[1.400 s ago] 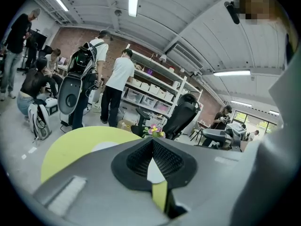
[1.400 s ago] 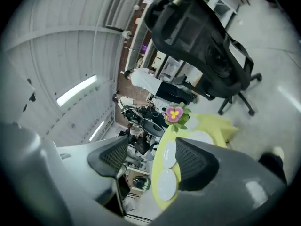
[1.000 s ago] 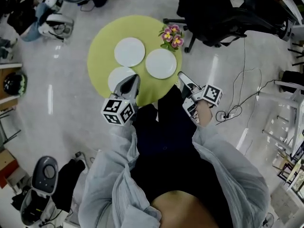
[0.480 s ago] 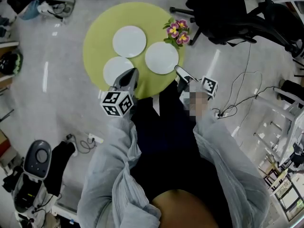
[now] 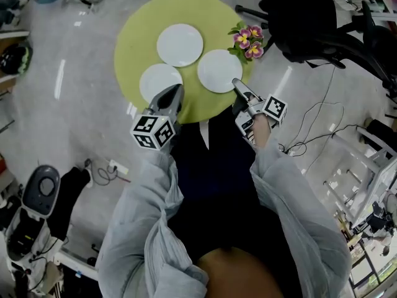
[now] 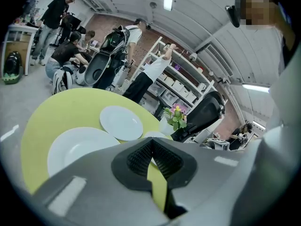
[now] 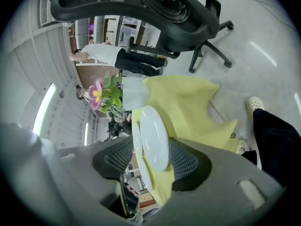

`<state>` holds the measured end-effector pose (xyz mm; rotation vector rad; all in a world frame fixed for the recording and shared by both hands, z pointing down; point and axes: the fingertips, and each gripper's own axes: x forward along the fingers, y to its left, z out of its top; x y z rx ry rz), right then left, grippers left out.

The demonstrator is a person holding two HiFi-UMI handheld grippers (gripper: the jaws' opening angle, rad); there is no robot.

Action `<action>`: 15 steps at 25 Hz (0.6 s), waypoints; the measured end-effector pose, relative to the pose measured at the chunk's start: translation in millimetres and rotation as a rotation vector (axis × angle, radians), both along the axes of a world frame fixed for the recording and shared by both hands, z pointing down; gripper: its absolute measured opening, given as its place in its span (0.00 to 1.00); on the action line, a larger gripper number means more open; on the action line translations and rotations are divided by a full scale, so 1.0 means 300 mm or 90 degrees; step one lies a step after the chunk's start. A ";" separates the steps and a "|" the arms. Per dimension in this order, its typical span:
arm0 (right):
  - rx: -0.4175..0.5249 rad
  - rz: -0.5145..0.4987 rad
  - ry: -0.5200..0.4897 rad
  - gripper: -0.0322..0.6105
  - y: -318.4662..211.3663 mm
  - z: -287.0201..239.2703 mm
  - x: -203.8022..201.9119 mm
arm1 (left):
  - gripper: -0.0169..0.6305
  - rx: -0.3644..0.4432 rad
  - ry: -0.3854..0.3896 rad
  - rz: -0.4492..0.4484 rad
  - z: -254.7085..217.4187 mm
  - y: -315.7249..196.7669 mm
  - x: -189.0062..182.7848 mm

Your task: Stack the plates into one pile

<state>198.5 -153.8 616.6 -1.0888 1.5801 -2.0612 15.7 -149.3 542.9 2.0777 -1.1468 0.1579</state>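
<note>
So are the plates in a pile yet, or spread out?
Spread out. Three white plates lie flat side by side on the green table, none on top of another.

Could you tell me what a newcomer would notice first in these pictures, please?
The round yellow-green table stands out against the grey floor. Three white plates lie apart on it: far plate, right plate, left plate. Pink-and-yellow flowers sit at its right edge.
</note>
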 end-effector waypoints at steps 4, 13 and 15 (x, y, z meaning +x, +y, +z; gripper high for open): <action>-0.075 0.039 0.034 0.22 0.016 0.049 0.023 | 0.05 0.003 0.008 -0.005 -0.006 0.012 -0.016; -0.064 0.056 0.112 0.09 0.037 0.052 0.009 | 0.05 0.020 0.007 -0.012 -0.034 0.037 -0.091; -0.050 0.068 0.099 0.09 0.038 0.033 -0.001 | 0.05 0.024 0.006 -0.015 -0.038 0.042 -0.106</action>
